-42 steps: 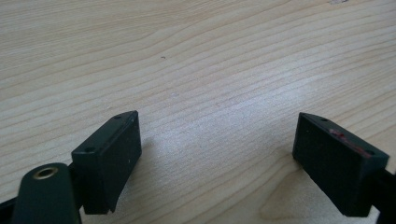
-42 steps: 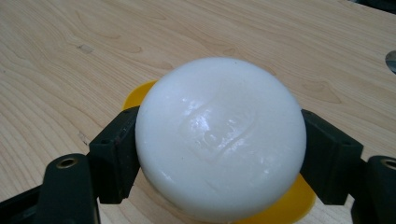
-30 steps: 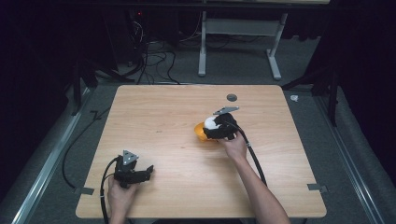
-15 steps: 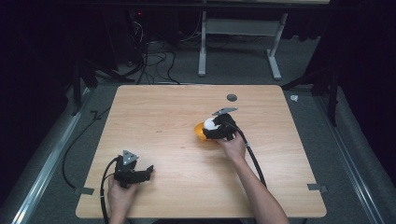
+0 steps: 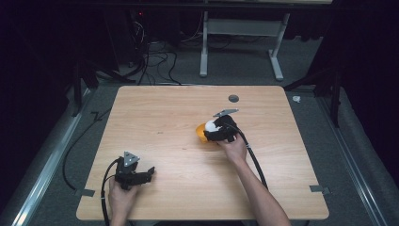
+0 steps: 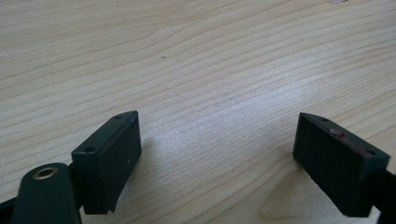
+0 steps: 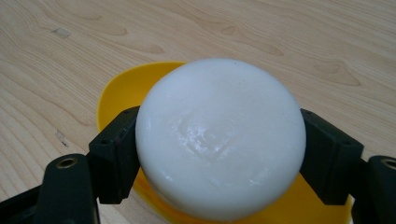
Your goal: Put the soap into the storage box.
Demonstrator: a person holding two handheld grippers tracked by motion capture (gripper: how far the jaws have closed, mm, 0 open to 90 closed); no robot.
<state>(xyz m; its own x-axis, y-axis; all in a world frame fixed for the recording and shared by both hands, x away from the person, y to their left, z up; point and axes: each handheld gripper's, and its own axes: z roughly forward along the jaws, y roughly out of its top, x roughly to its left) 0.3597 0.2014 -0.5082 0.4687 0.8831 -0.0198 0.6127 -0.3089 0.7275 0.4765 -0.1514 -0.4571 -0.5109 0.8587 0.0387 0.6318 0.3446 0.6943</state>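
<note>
So the right gripper (image 7: 219,154) had its black jaws clamped on a round white puck-like disc (image 7: 219,140), held right over a yellow plastic bowl (image 7: 122,88) mid-table. The disc hid most of the bowl, so whether they touched was hard to say. The left gripper (image 6: 217,154) sat spread wide, nothing between, over the light wooden tabletop (image 5: 164,113) near the front-left corner.

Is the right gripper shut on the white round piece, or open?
Shut on it: the right gripper has a jaw pressed against each side of the white round piece, above the yellow dish.
</note>
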